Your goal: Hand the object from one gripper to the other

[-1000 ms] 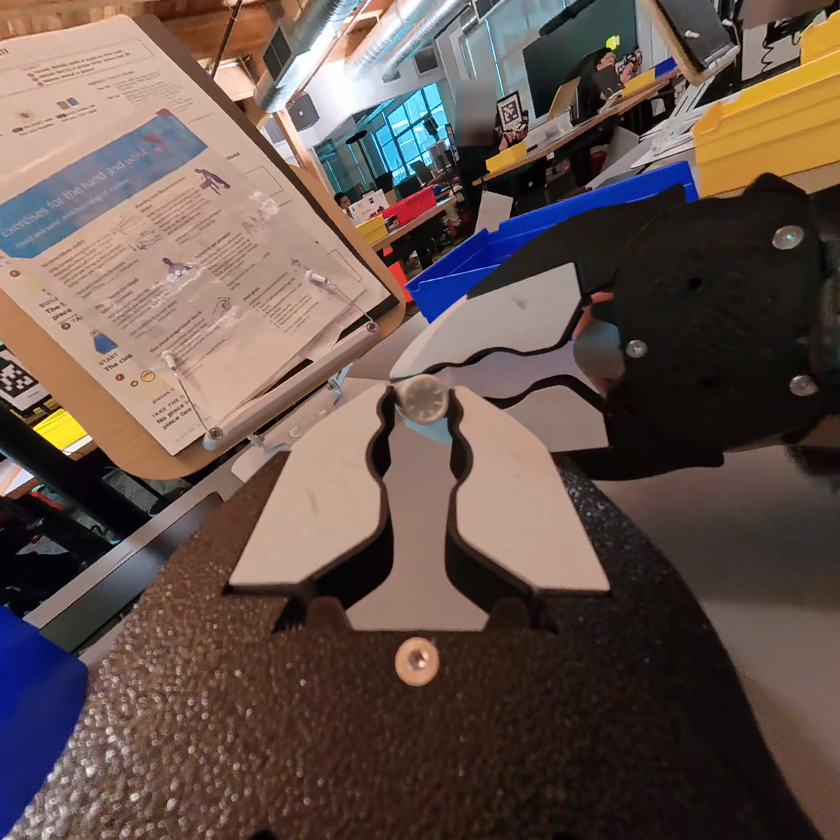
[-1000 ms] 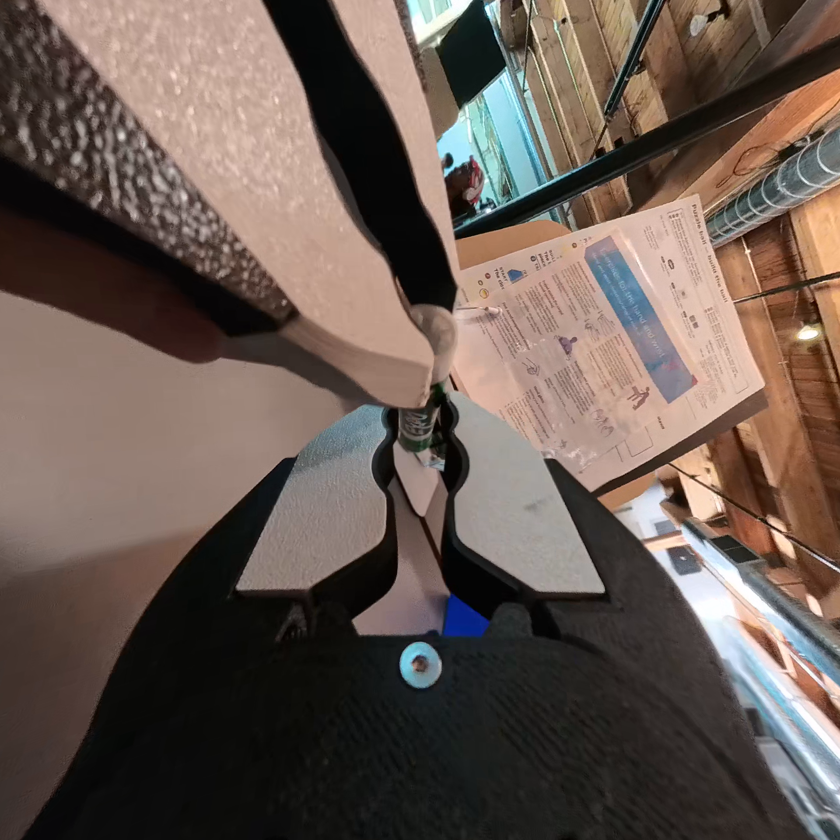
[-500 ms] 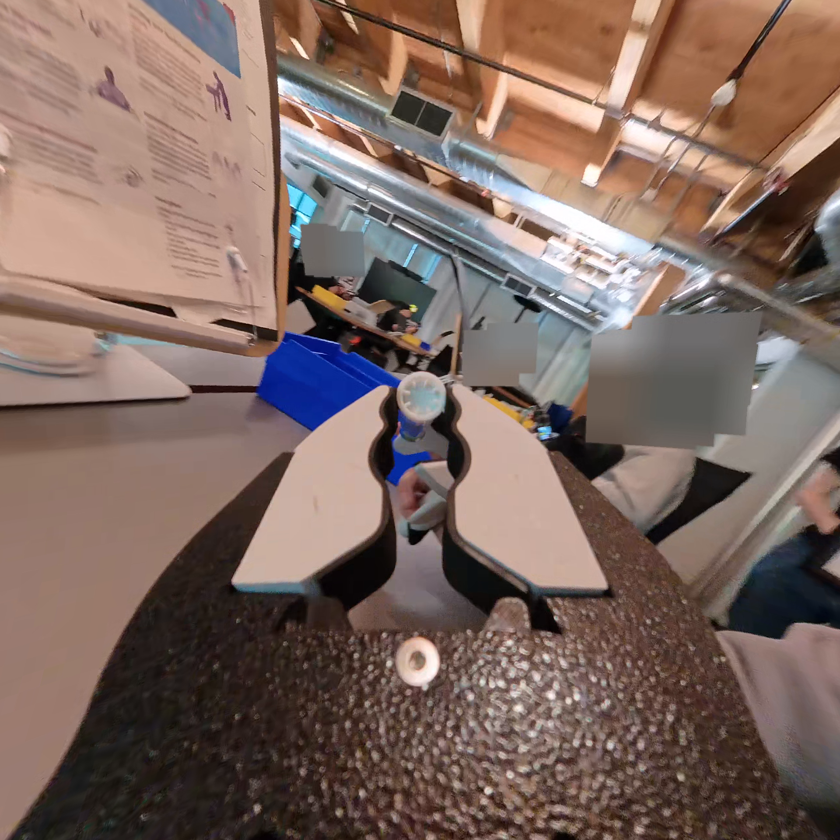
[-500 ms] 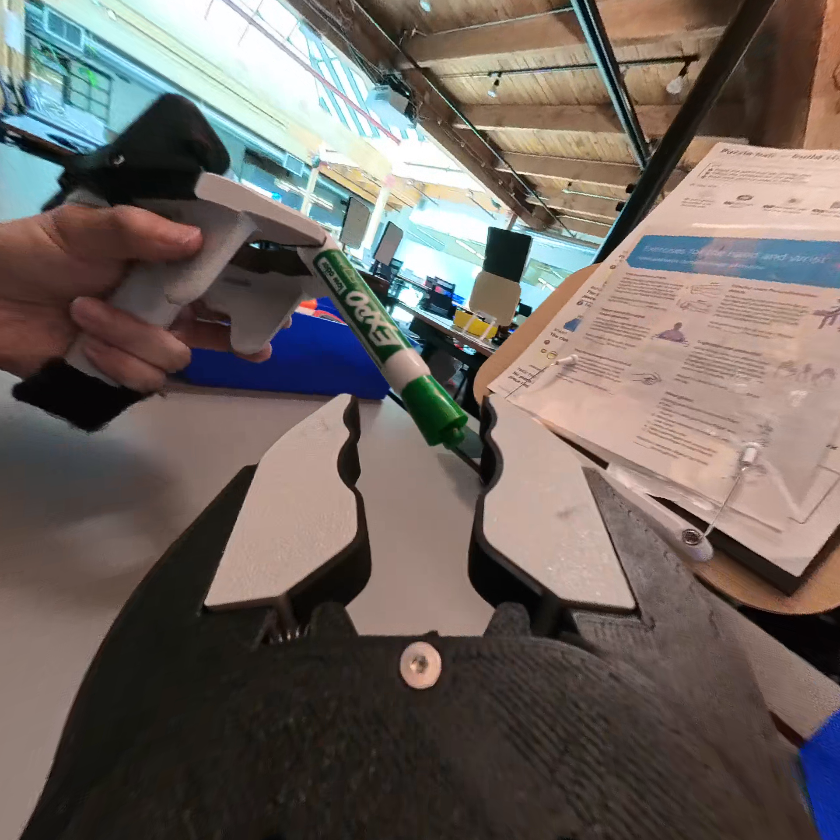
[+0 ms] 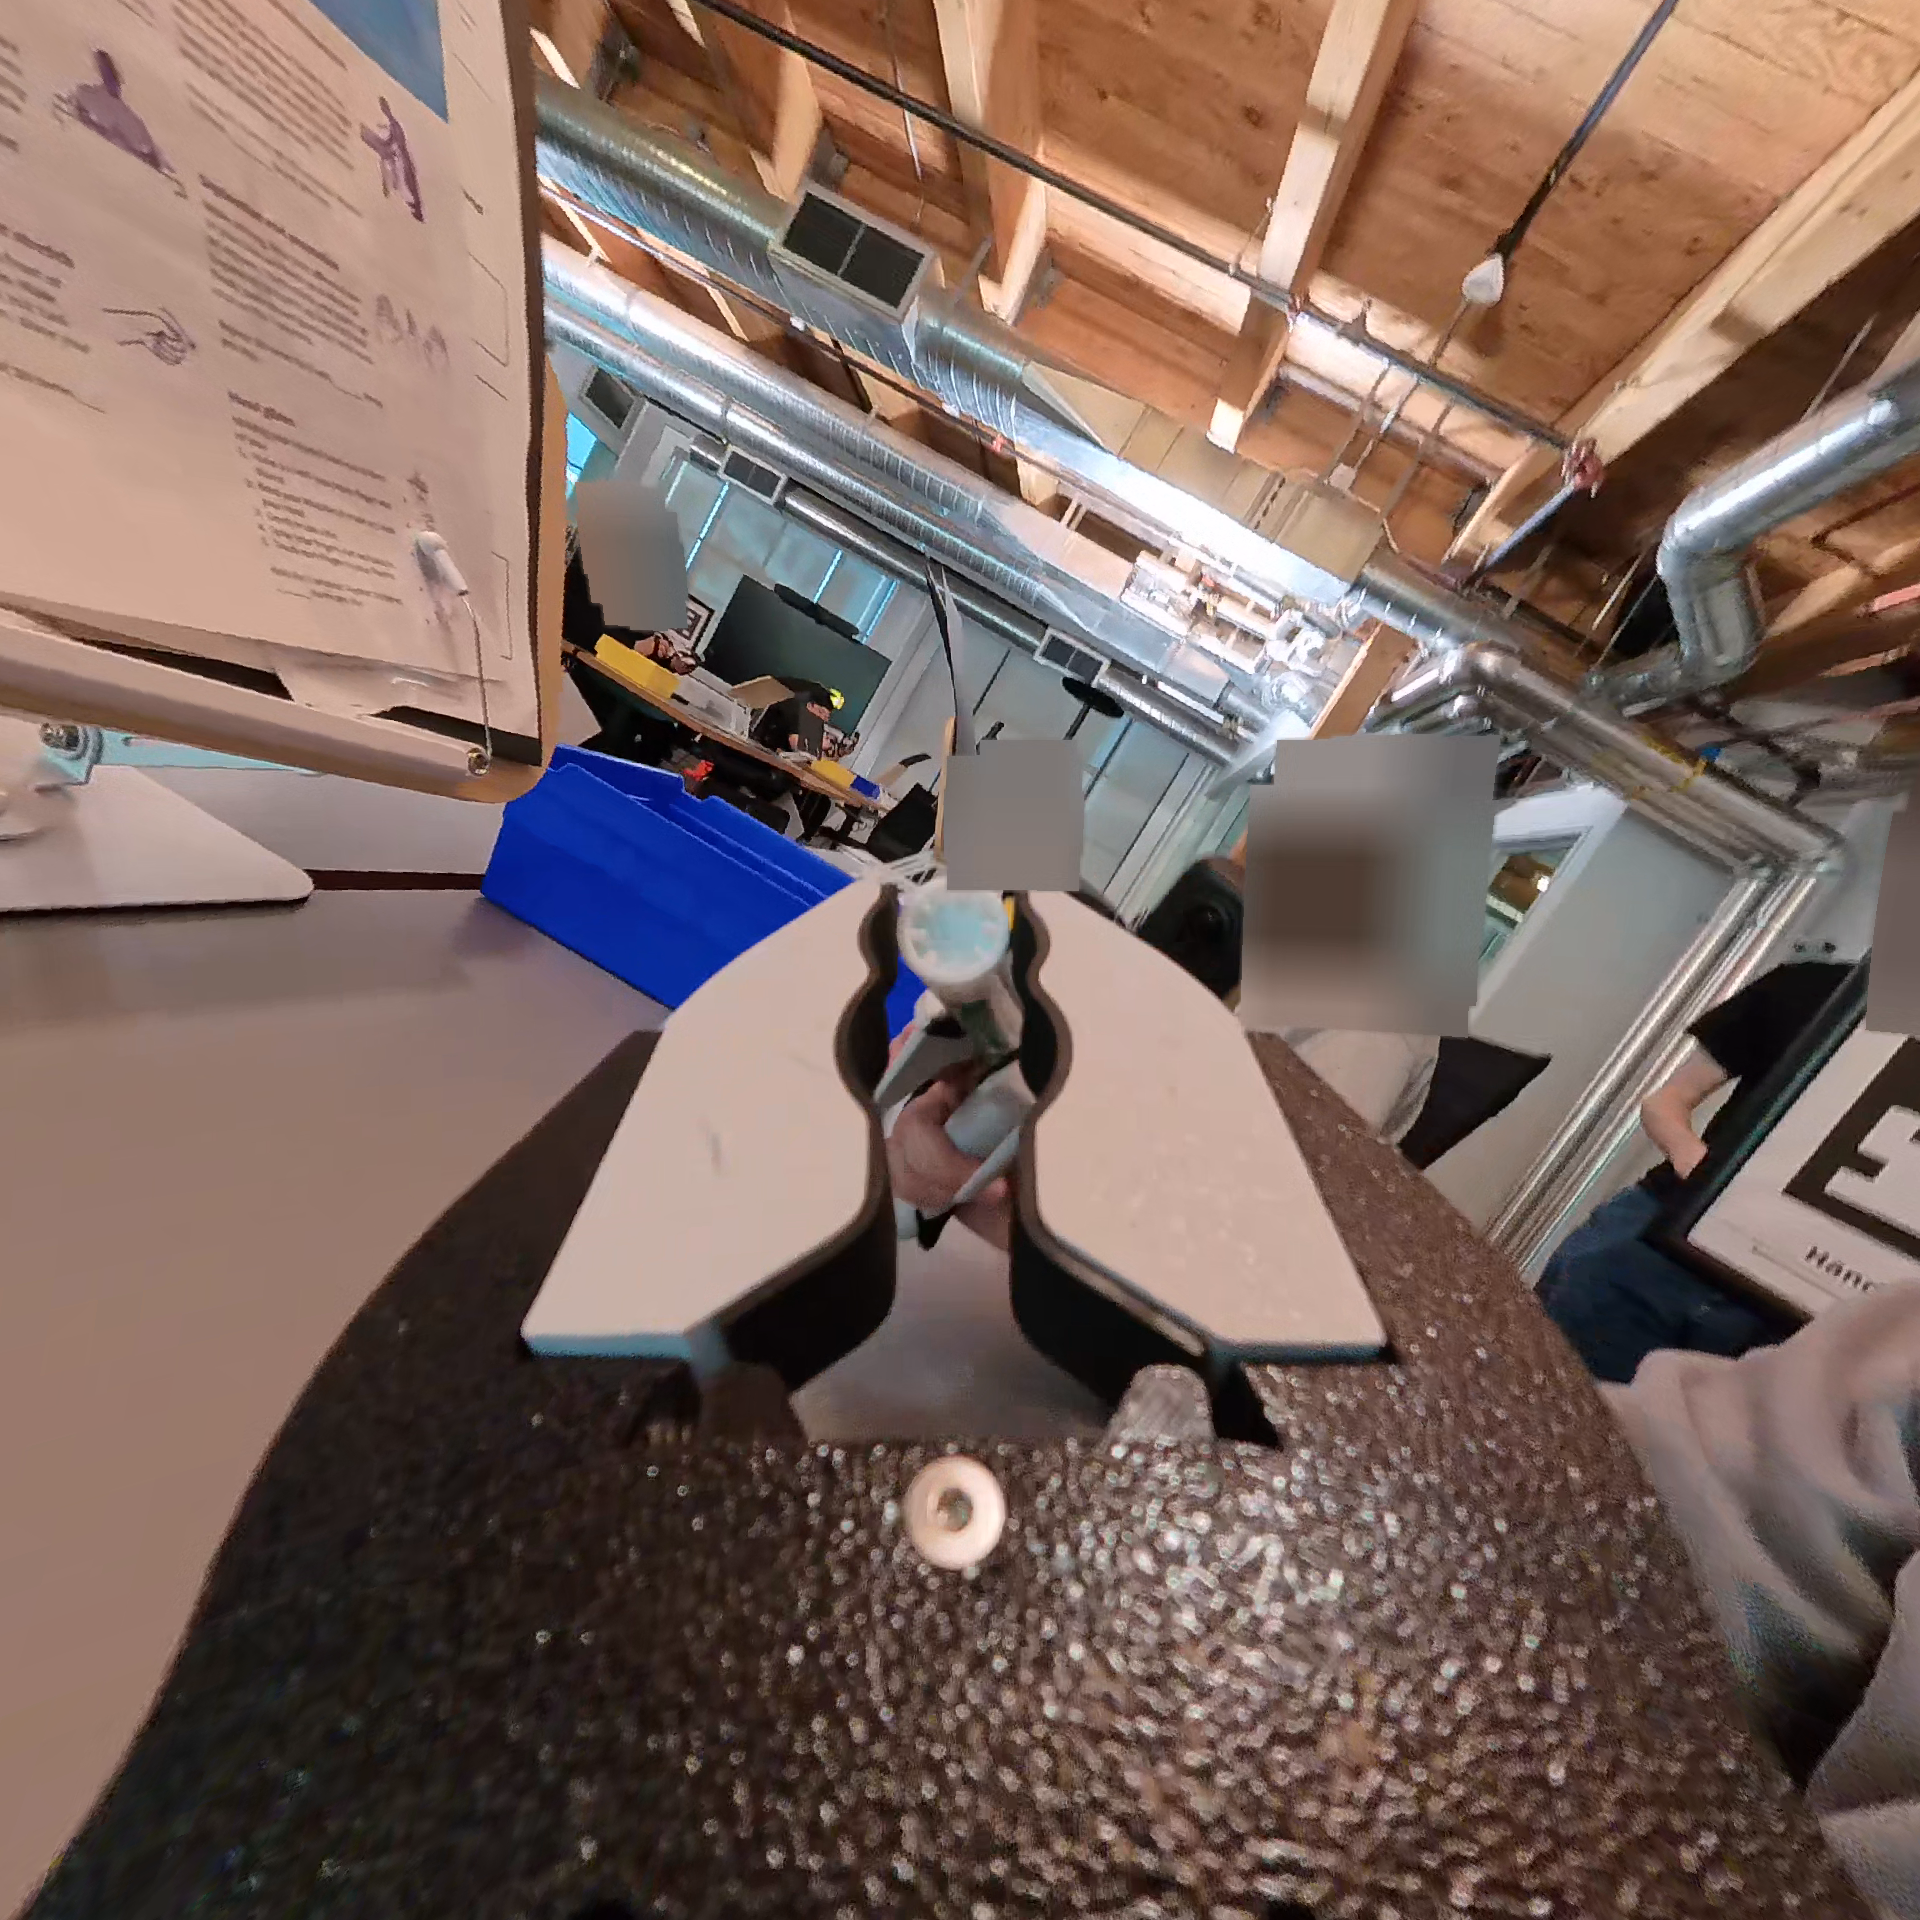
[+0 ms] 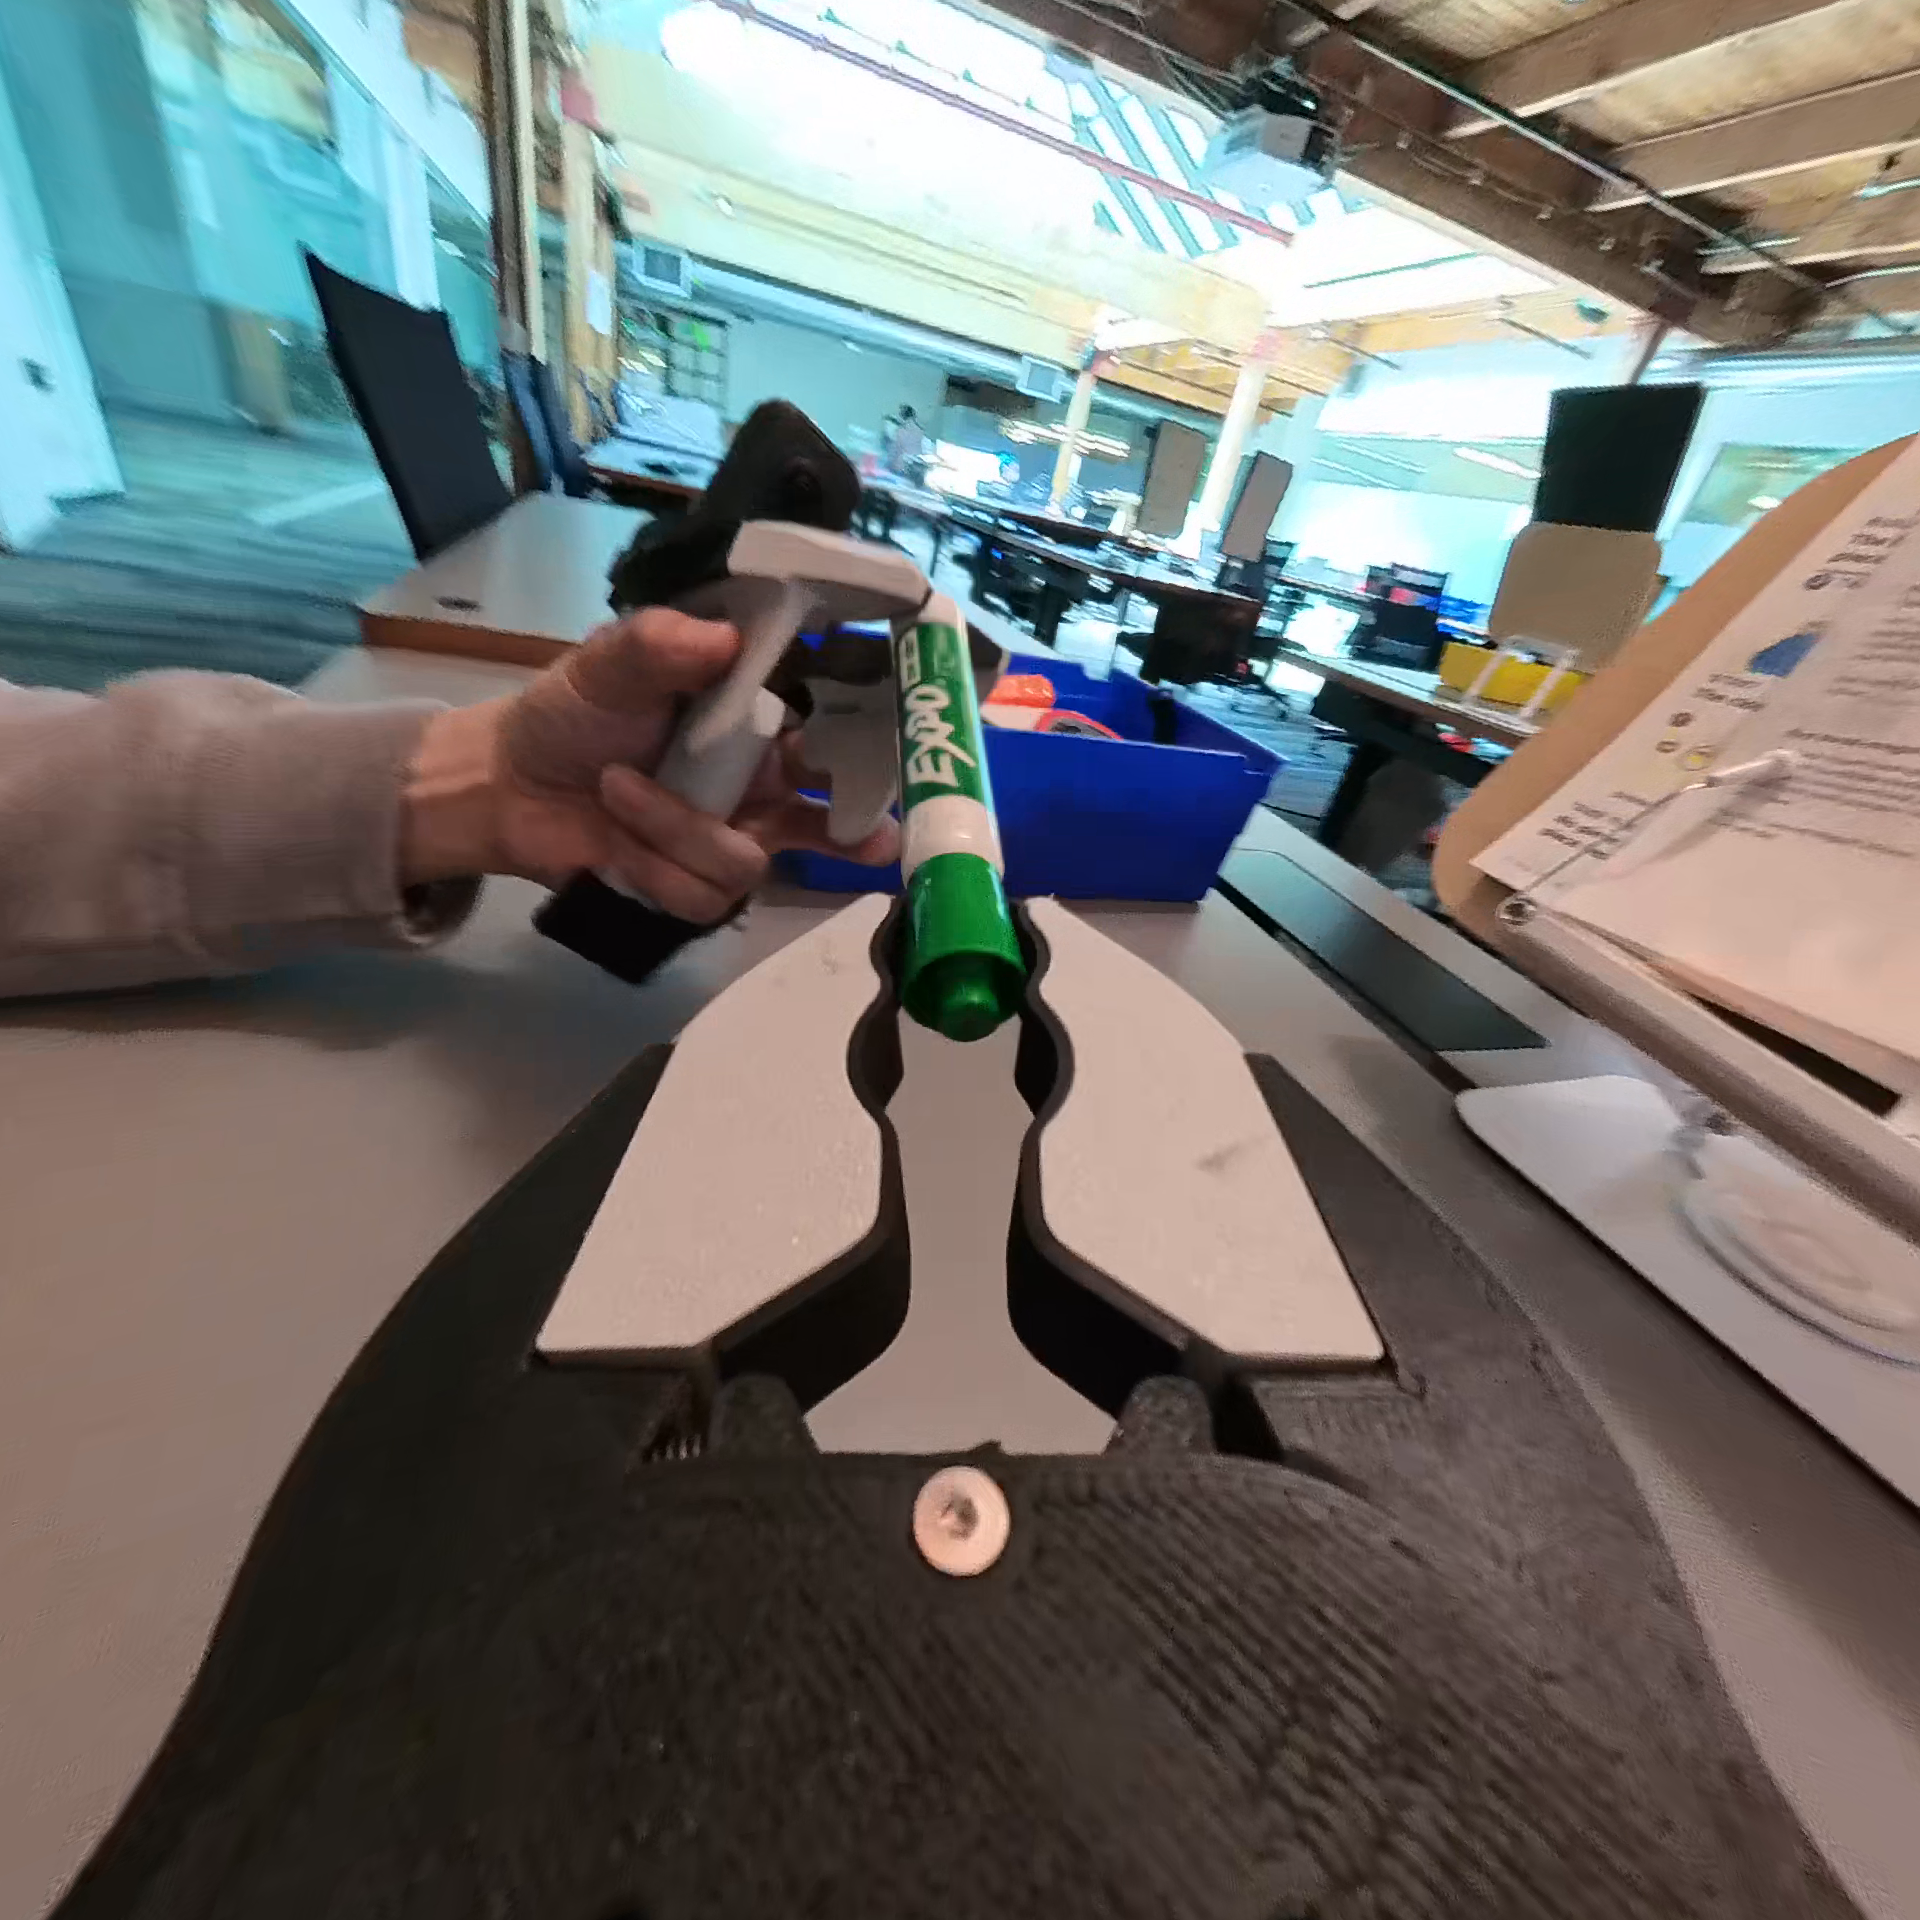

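Observation:
A green-capped whiteboard marker (image 6: 943,769) with a white barrel hangs in the air between both grippers. In the right wrist view my right gripper (image 6: 958,961) is shut on the marker's green cap (image 6: 951,935), which fills the gap between the fingertips. The left gripper (image 6: 914,623), held by a hand, grips the marker's far white end. In the left wrist view my left gripper (image 5: 951,940) is shut on the marker's white butt end (image 5: 948,933). The barrel runs down and away behind the fingers. A hand with the other gripper shows through the gap.
The grey table (image 6: 312,1143) lies below. A blue bin (image 6: 1101,821) stands behind the grippers and also shows in the left wrist view (image 5: 665,873). A document stand with papers (image 6: 1714,810) and its white base (image 6: 1621,1184) is at the right. People sit beyond. My hands' fingertips stand some 8 cm from each other.
My right gripper's jaws have closed from wide open onto the green cap. The marker has swung from a slant to nearly upright. The left gripper kept its hold throughout.

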Available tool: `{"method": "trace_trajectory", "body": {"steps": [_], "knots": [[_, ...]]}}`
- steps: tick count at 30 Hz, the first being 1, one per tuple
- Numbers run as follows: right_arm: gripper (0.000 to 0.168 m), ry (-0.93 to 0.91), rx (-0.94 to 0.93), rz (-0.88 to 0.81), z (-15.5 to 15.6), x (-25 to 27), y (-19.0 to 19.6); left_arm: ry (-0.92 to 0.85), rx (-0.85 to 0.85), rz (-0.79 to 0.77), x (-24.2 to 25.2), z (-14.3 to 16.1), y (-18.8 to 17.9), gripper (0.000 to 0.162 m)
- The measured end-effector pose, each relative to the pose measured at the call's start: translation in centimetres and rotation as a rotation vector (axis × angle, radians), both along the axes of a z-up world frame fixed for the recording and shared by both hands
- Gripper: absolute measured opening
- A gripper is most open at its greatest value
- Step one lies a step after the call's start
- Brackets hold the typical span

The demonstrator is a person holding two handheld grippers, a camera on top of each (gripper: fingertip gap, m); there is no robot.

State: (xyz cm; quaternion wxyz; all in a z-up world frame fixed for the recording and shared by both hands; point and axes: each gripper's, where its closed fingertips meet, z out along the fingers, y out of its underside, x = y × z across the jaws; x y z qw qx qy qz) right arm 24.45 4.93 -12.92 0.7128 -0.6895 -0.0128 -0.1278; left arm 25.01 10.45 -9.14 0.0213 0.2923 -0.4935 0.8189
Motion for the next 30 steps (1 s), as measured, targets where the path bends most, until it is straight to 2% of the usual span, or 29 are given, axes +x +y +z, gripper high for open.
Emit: {"method": "trace_trajectory", "body": {"steps": [1,4,7,10,15,18,19,22,25,27,30], "knots": [[0.018,0.030,0.014,0.038,0.2,-0.3,-0.3,-0.024,0.030,-0.001,-0.2,-0.1,-0.1,0.021],[0.018,0.137,0.026,0.168,0.4,-1.3,-1.0,-0.141,0.145,0.013,-1.1,0.0,-0.4,0.041],[0.018,0.233,0.059,0.268,0.6,-1.9,-1.9,-0.312,0.370,0.056,-2.1,-0.9,-0.5,0.052],[0.018,0.347,0.037,0.351,0.1,-2.5,-2.2,-0.444,0.539,0.067,-2.9,-2.1,-0.9,0.050],[0.018,0.485,-0.073,0.391,-2.1,-2.9,-1.5,-0.557,0.643,0.036,-4.0,-3.0,-2.2,0.032],[0.018,0.508,-0.087,0.413,-2.5,-3.2,-1.3,-0.584,0.687,0.018,-4.2,-3.7,-2.7,0.027],[0.018,0.513,-0.084,0.412,-2.5,-3.1,-1.3,-0.590,0.694,-0.001,-4.3,-4.0,-2.8,0.020],[0.018,0.496,-0.038,0.374,-2.0,-2.4,-1.4,-0.513,0.699,-0.041,-3.9,-4.7,-2.9,0.017],[0.019,0.414,0.053,0.340,-0.8,-1.9,-1.6,-0.432,0.610,-0.051,-3.5,-4.0,-3.2,0.016],[0.022,0.301,0.127,0.284,0.2,-1.6,-1.7,-0.342,0.523,-0.081,-3.4,-3.4,-3.4,0.015],[0.038,0.025,0.177,0.156,0.9,-1.3,-1.9,-0.173,0.406,-0.156,-3.1,-3.1,-3.4,0.015]]}}
